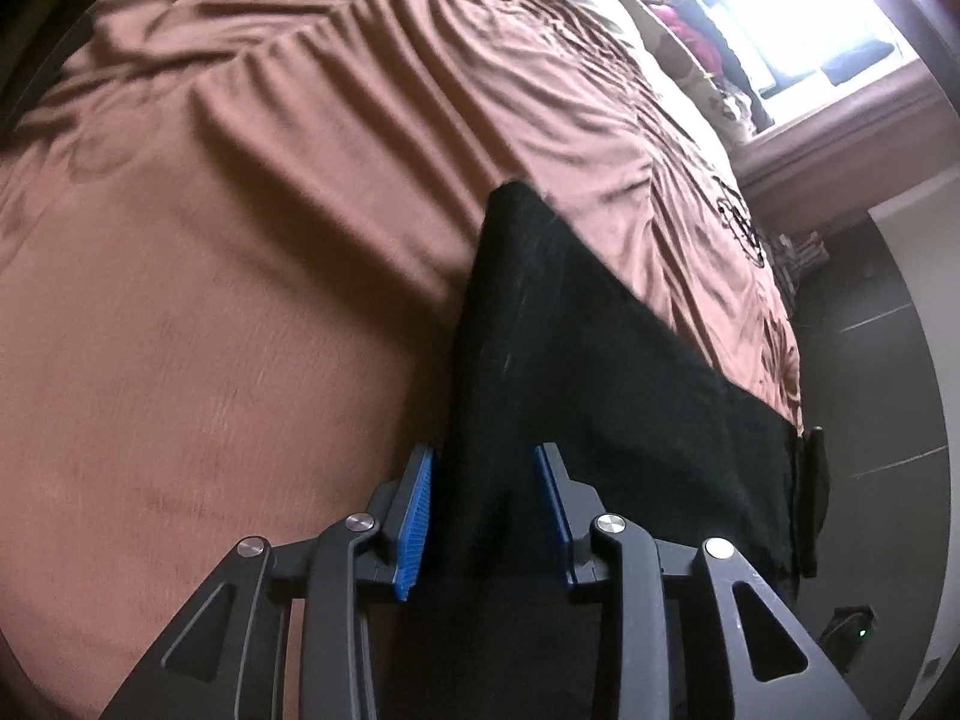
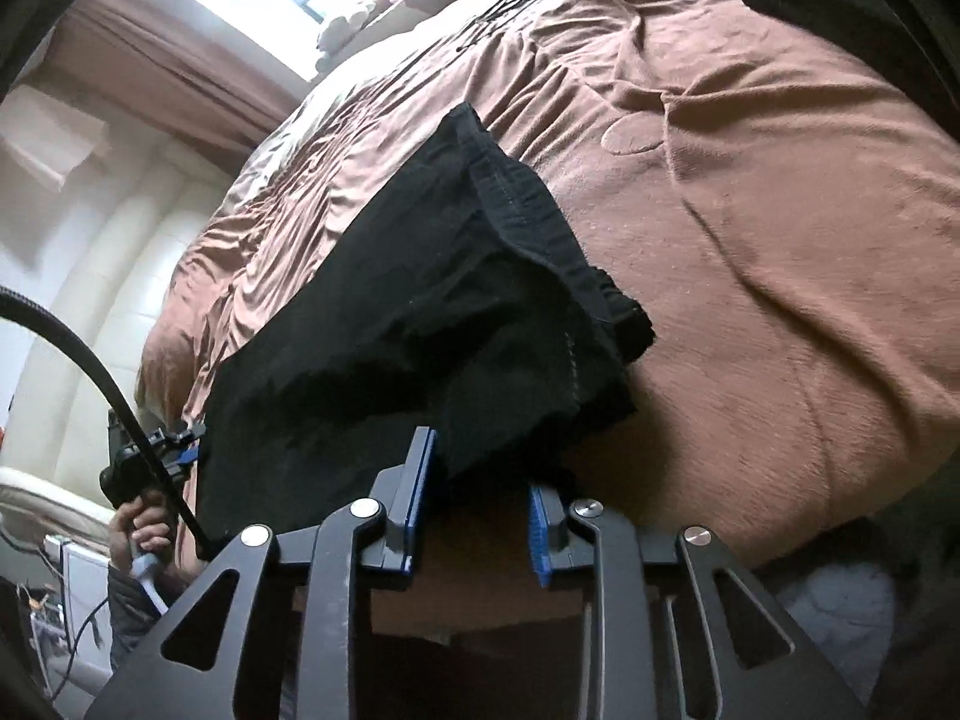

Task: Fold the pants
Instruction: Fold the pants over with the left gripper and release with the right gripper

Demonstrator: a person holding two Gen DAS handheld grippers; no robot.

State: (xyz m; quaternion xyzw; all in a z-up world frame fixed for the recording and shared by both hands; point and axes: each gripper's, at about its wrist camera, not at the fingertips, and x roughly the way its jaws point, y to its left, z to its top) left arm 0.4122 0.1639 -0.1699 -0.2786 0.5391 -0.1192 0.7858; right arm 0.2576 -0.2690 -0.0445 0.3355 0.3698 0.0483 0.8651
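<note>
1. The black pants (image 1: pixel 576 360) lie on a bed covered with a brown blanket (image 1: pixel 240 300), and they stretch away from both tongs across the blanket.
2. The left tongs (image 1: pixel 483 510) have their two blue pads apart. The black cloth runs between the pads, close to the left pad, but the right pad stands clear of it with a gap, so the cloth is not pinched.
3. Beyond the left tongs the pants narrow to a point far ahead, and to the right of these tongs the cloth reaches to the edge of the bed, where a dark floor (image 1: pixel 870 360) shows.
4. The right tongs (image 2: pixel 480 510) are also apart. A corner of the pants hangs over the tip of their left pad and touches it; between the pads I see mostly the brown blanket.
5. Just ahead of the right tongs the pants are bunched, with a stitched hem (image 2: pixel 540 228) turned up on the right side of the heap.
6. Far to the left of the right tongs a person's hand (image 2: pixel 141 528) holds the handle of the other tool, and a black cable (image 2: pixel 90 360) curves down to it.
7. A bright window (image 1: pixel 810 0) is far beyond the left tongs, behind the bed.
</note>
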